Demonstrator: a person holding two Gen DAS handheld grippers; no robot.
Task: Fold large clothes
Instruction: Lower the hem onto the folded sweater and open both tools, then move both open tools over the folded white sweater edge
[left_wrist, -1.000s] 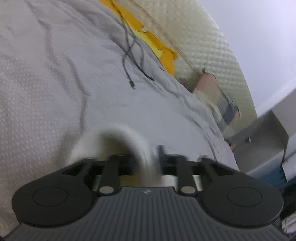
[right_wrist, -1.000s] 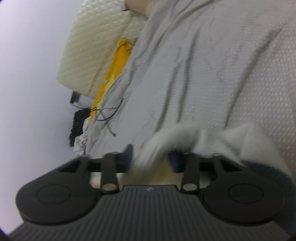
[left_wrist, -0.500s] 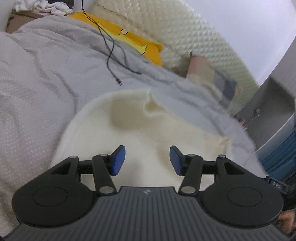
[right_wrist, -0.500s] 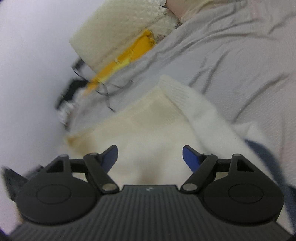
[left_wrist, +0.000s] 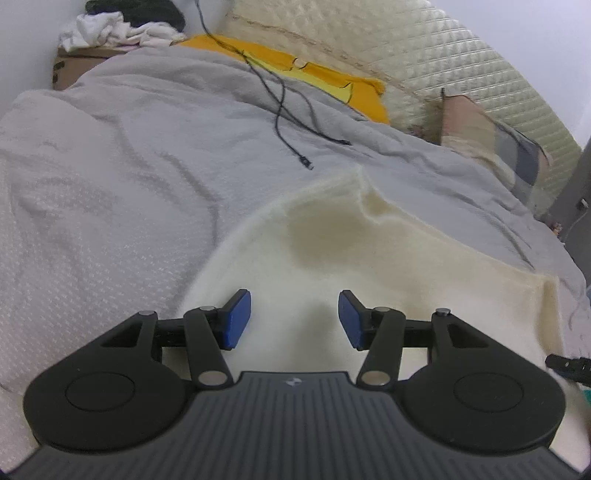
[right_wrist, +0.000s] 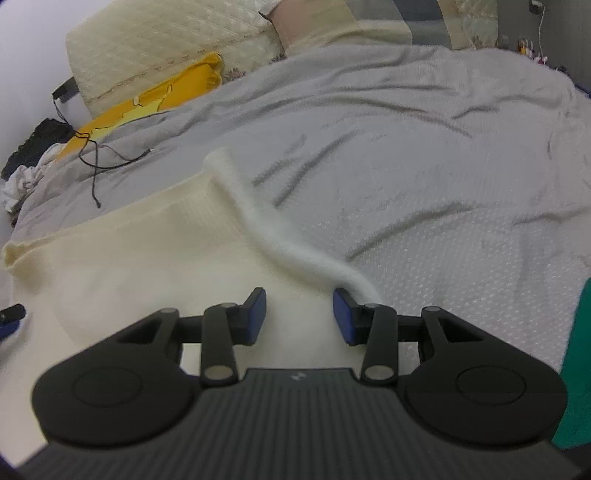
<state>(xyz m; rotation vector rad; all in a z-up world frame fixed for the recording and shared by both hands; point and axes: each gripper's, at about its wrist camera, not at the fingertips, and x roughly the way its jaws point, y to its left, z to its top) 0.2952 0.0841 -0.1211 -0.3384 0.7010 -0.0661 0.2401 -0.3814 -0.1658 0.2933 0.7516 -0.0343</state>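
Note:
A cream knit sweater (left_wrist: 351, 251) lies spread flat on the grey bedspread (left_wrist: 129, 166). My left gripper (left_wrist: 294, 319) hovers over its near part, blue pads apart, nothing pinched between them. In the right wrist view the same sweater (right_wrist: 147, 251) fills the left half, and one white sleeve (right_wrist: 266, 225) runs along its right edge towards my right pad. My right gripper (right_wrist: 299, 317) is over that near edge with its jaws closing. Sweater cloth lies under the gap, but the pads do not press on it.
Black charging cables (left_wrist: 284, 107) trail over the bedspread beyond the sweater. A yellow pillow (left_wrist: 332, 88), a patterned pillow (left_wrist: 487, 144) and a quilted headboard (left_wrist: 406, 48) stand at the far end. Clothes are piled on a box (left_wrist: 122, 22) far left. Something teal (right_wrist: 580, 369) shows at the right edge.
A second ago both grippers held bunched sweater cloth. Both have let go, and the sweater now lies spread on the bed. The right jaws widened, then narrowed again.

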